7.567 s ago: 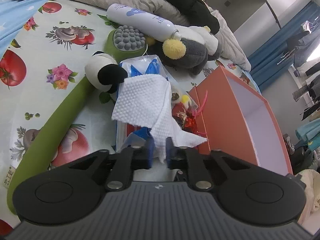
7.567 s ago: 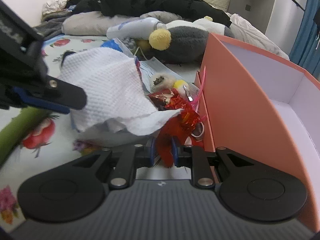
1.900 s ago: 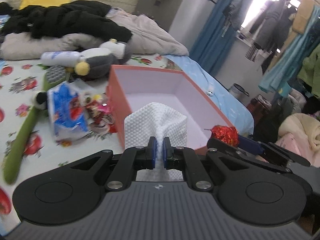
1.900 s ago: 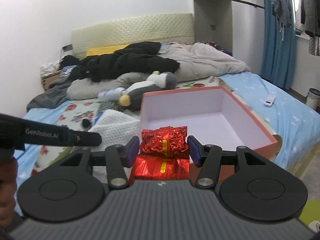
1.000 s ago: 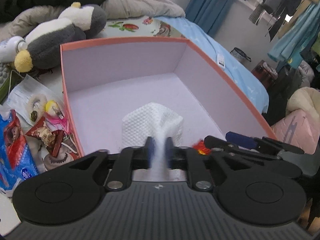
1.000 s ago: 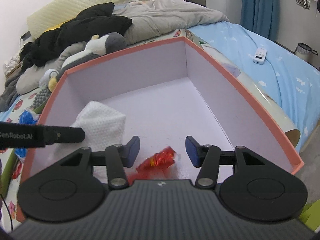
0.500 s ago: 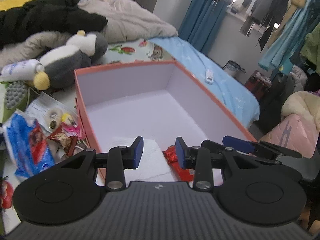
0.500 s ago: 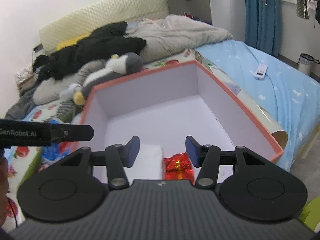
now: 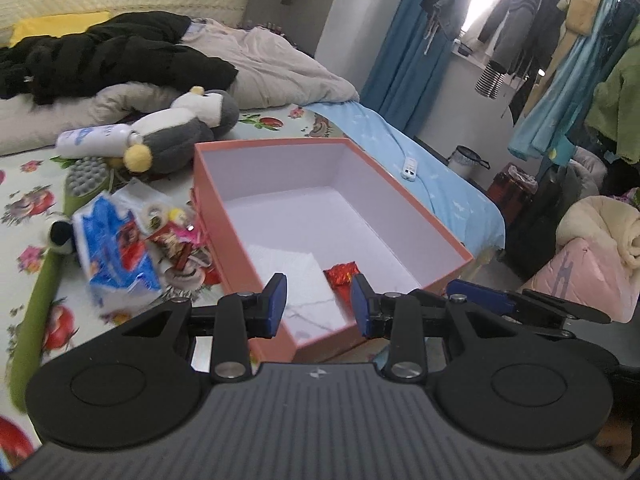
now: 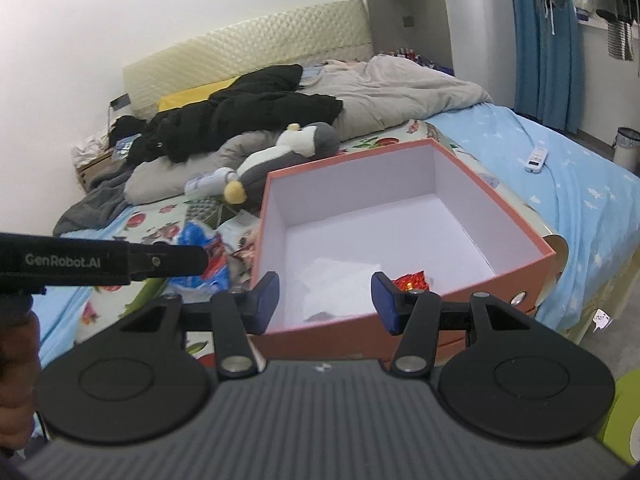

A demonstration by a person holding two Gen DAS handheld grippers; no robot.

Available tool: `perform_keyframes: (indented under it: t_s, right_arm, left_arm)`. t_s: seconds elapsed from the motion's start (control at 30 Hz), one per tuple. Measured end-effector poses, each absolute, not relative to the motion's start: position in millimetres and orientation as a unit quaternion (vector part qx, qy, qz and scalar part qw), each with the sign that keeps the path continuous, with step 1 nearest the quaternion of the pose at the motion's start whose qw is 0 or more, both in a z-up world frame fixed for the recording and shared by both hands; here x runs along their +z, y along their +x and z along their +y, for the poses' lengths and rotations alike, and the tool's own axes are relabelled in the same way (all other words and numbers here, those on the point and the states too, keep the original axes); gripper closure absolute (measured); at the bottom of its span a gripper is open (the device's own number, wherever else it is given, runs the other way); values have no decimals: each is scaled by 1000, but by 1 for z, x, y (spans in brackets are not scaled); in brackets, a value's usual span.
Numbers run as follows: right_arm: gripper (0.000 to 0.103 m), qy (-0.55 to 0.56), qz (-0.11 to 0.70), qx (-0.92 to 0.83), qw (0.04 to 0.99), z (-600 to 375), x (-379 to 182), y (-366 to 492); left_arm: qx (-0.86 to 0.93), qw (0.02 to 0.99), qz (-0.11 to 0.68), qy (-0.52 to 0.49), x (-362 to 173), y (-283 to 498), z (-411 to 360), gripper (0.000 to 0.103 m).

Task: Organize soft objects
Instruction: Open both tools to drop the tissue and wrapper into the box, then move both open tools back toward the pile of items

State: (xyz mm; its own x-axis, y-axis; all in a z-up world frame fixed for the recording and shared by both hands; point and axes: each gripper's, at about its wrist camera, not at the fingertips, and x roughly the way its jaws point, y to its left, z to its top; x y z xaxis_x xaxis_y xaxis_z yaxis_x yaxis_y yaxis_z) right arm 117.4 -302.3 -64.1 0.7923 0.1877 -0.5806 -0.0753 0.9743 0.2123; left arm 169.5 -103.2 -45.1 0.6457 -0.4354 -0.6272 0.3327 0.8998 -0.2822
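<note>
Left gripper (image 9: 318, 300) hanging with jaws parted, gripping nothing, blue pads clear of everything below. Right gripper (image 10: 325, 302) likewise standing open and empty, just to the right of the left one.

Lying directly beyond both sets of fingertips, inside the orange box (image 9: 404, 196): a white cloth (image 9: 298, 276) flat on the near floor, and a red foil packet (image 9: 341, 274) just beside it on the right, the two touching or nearly so.

Resting on a bed, the box, over a sheet printed with fruit and flowers (image 9: 28, 200). Sitting left of the box, a jumble of soft things: a blue-and-white plastic pack (image 9: 114, 254), small wrapped bits (image 9: 176, 240), a long green plush (image 9: 36, 312). Lying farther off, past the box's far left corner, a grey-and-white penguin toy (image 9: 176, 136) against a white bottle (image 9: 94, 140).

Spreading beyond those, a black coat (image 9: 108, 60) and beige duvet (image 9: 276, 68) before a padded headboard (image 10: 248, 48). Running along the right, a pale blue sheet with a remote (image 10: 536, 160); then blue curtains (image 10: 544, 40) and hanging clothes (image 9: 580, 60).
</note>
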Motion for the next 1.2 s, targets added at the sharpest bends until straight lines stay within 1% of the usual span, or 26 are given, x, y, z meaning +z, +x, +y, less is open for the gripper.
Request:
perform_keyframes:
  t_s: [0.47, 0.7, 0.87, 1.03, 1.2]
  right_arm:
    - [49, 65, 301, 100, 946, -268, -43, 54]
    - [49, 50, 306, 130, 942, -242, -45, 30]
    - [49, 45, 318, 144, 936, -226, -49, 19]
    - [49, 39, 330, 159, 930, -212, -56, 19]
    - [49, 29, 332, 162, 929, -198, -65, 32]
  left_arm:
    - [-166, 921, 341, -91, -31, 82, -57, 62]
    - [-139, 921, 351, -100, -36, 50, -35, 62]
    - [-116, 912, 369, -133, -47, 32, -9, 62]
    - [-92, 910, 379, -138, -57, 32, 9, 62]
    - [-79, 908, 386, -140, -67, 54, 25, 62]
